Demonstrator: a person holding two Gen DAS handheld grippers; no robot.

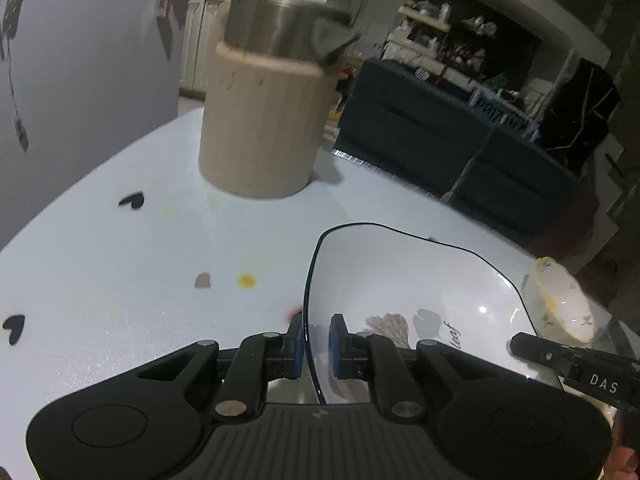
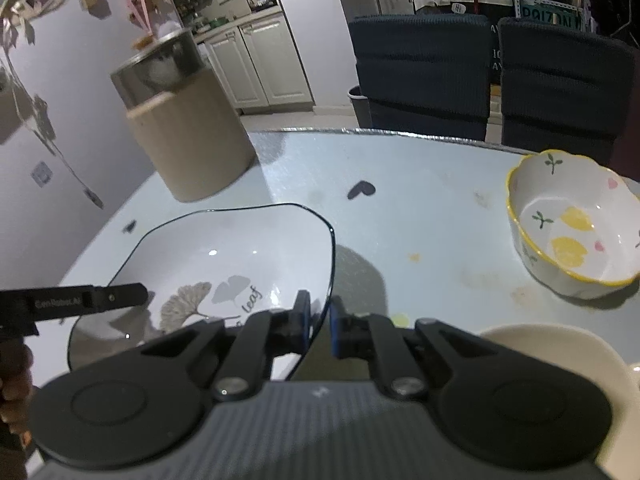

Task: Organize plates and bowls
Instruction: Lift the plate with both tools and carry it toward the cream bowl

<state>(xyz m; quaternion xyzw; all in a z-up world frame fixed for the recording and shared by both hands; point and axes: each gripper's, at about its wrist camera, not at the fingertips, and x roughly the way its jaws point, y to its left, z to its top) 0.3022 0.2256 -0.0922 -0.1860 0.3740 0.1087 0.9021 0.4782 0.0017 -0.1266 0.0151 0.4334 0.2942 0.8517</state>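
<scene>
A white plate (image 1: 400,280) with a thin dark rim and a leaf print hangs a little above the table, casting a shadow under it. My left gripper (image 1: 316,332) is shut on its left rim, one blue pad on each side. In the right wrist view the same plate (image 2: 224,248) is pinched at its right rim by my right gripper (image 2: 319,312). A scalloped bowl (image 2: 572,224) with a yellow edge and lemon prints stands on the table to the right, apart from the plate. It also shows tilted behind the right gripper's finger (image 1: 532,350).
A beige canister (image 2: 192,144) with a grey lid stands at the table's far left. A cream plate (image 2: 552,352) lies near the front right. Two dark chairs (image 2: 420,72) stand behind the far table edge. The pale table (image 1: 120,260) bears heart stickers and stains.
</scene>
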